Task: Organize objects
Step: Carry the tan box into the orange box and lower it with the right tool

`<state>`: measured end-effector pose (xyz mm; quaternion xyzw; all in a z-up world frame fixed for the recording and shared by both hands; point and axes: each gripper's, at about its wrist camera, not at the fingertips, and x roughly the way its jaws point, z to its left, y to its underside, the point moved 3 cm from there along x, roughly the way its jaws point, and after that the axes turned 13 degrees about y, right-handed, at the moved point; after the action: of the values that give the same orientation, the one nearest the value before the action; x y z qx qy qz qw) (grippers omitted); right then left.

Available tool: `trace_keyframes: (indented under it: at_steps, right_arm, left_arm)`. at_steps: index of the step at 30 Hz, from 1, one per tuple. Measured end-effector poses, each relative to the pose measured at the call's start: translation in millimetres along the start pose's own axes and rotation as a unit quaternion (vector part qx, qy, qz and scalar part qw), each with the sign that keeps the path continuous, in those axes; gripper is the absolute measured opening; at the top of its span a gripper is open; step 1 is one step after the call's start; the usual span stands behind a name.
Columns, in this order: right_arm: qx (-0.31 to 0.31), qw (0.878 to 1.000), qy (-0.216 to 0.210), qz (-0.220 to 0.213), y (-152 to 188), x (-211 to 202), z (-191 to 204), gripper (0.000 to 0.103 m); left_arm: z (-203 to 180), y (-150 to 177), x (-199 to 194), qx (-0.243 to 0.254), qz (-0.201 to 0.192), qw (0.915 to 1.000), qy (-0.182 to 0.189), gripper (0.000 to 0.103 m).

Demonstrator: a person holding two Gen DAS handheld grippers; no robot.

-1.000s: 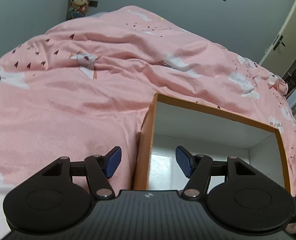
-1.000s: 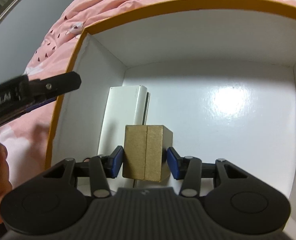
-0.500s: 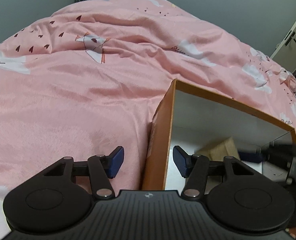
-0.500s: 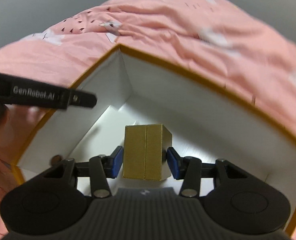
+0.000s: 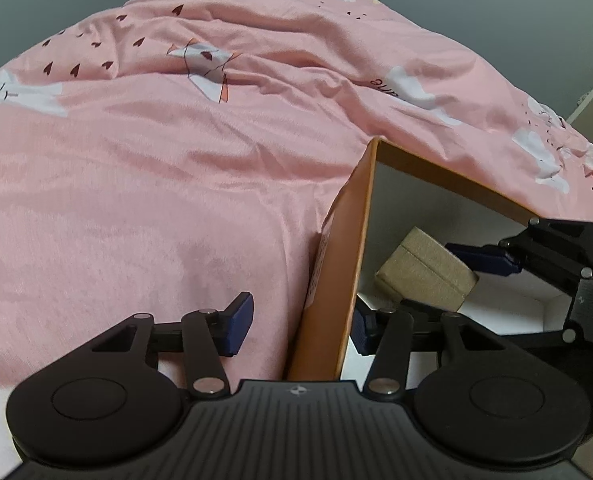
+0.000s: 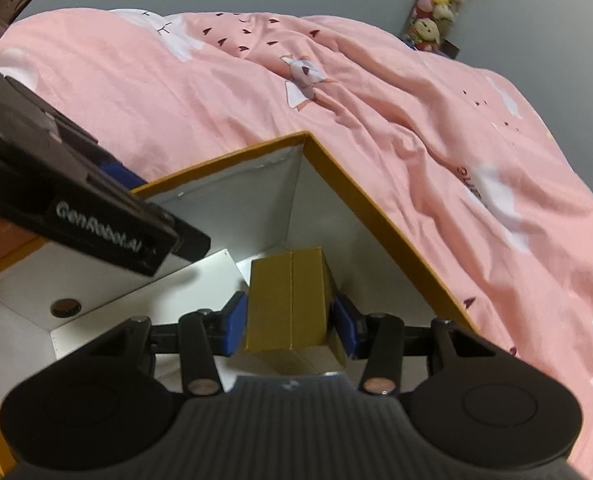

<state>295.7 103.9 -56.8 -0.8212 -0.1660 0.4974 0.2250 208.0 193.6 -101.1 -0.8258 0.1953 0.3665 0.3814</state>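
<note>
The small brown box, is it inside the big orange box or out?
Inside: the small brown box, held by the right gripper, sits below the big orange box's rim.

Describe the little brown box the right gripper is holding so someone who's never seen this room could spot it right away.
On the pink bedspread sits an open orange-edged box with white inner walls. Inside it, near the far corner, the right gripper clamps a small brown cardboard box between its blue pads. It is the only brown thing among white surfaces.
</note>
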Motion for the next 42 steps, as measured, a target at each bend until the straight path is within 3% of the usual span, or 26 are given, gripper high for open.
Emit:
trace_keyframes:
  at_steps: [9,11,15,19,21,23,24,28,30,37,40,42]
  right_arm:
    - [-0.046,0.997,0.054,0.002,2,4,7,0.048]
    - [-0.058,0.996,0.071,-0.002,3,0,11,0.062]
    - [-0.065,0.995,0.078,0.004,7,-7,13,0.063]
    - [-0.033,0.995,0.091,0.032,12,-5,5,0.062]
    - [0.005,0.996,0.078,0.05,16,-3,-3,0.058]
    - [0.035,0.996,0.059,0.06,21,-3,-7,0.045]
    - [0.045,0.996,0.053,0.064,21,-2,-7,0.045]
    - [0.07,0.994,0.032,0.081,24,2,-7,0.026]
    - [0.076,0.993,0.028,0.087,25,3,-5,0.024]
    - [0.028,0.996,0.063,0.056,21,9,7,0.009]
    - [0.006,0.997,0.064,0.041,16,13,13,0.0]
    - [0.002,0.997,0.061,0.037,12,15,16,0.0]
  left_arm:
    - [1,1,-4,-0.005,-0.004,1.0,0.002,0.059]
    - [2,1,-4,-0.007,-0.003,1.0,0.002,0.059]
    - [0,1,-6,-0.008,-0.004,1.0,0.005,0.059]
    - [-2,1,-7,-0.005,-0.006,0.9999,0.007,0.059]
    - [-2,1,-7,-0.007,-0.007,0.9999,0.007,0.059]
    - [-1,1,-8,-0.007,-0.007,0.9999,0.007,0.059]
    - [0,1,-8,-0.007,-0.008,0.9999,0.007,0.058]
    - [1,0,-9,-0.008,-0.008,0.9999,0.008,0.057]
    - [1,0,-9,-0.008,-0.01,0.9999,0.008,0.056]
    - [1,-1,-8,-0.007,-0.009,0.9999,0.008,0.055]
    - [1,-1,-8,-0.008,-0.008,0.9999,0.008,0.055]
    - [2,-1,-7,-0.007,-0.006,0.9999,0.007,0.054]
